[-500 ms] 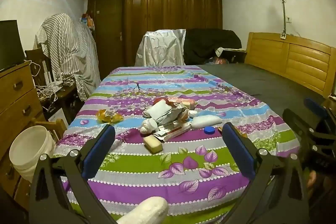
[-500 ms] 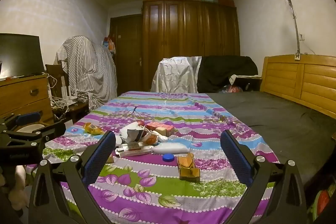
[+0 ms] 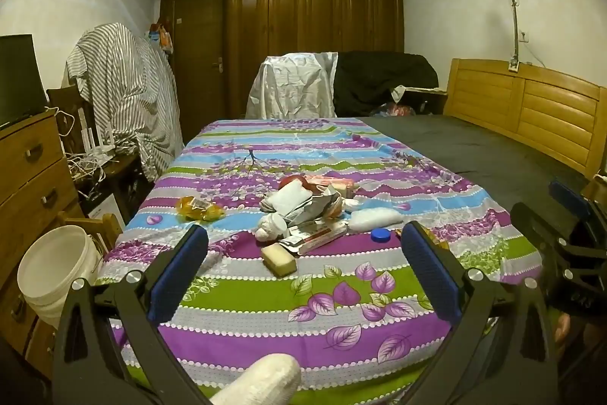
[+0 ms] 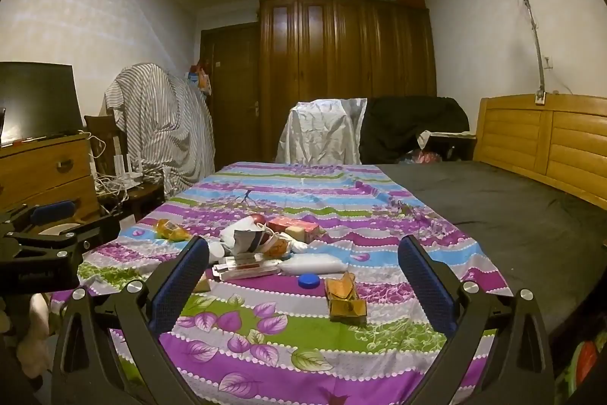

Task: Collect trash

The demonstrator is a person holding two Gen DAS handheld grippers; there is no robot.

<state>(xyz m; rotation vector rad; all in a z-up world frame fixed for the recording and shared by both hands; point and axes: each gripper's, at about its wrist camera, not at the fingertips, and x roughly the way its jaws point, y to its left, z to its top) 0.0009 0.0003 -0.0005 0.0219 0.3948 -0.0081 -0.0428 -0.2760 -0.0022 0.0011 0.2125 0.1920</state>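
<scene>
I see printed cloth, matt, on the bedsheet [image 3: 303, 295] | glossy varnished wood on the wardrobe [image 3: 315, 33] | smooth white plastic on the bucket [image 3: 57, 272] | crumpled paper wrapper [image 3: 318, 205] | blue plastic cap [image 4: 308, 280], smooth.

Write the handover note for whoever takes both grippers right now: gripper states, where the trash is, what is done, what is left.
Left gripper: open, empty, held short of the pile.
Right gripper: open, empty, also short of it.
Trash: all lies on the striped sheet: yellow wrapper at left, central heap of crumpled wrappers, tan block, blue cap, flattened brown carton, white roll at the near edge.
White bucket stands on the floor at left, a likely bin.
Done: nothing picked up.
Left: every piece.
</scene>
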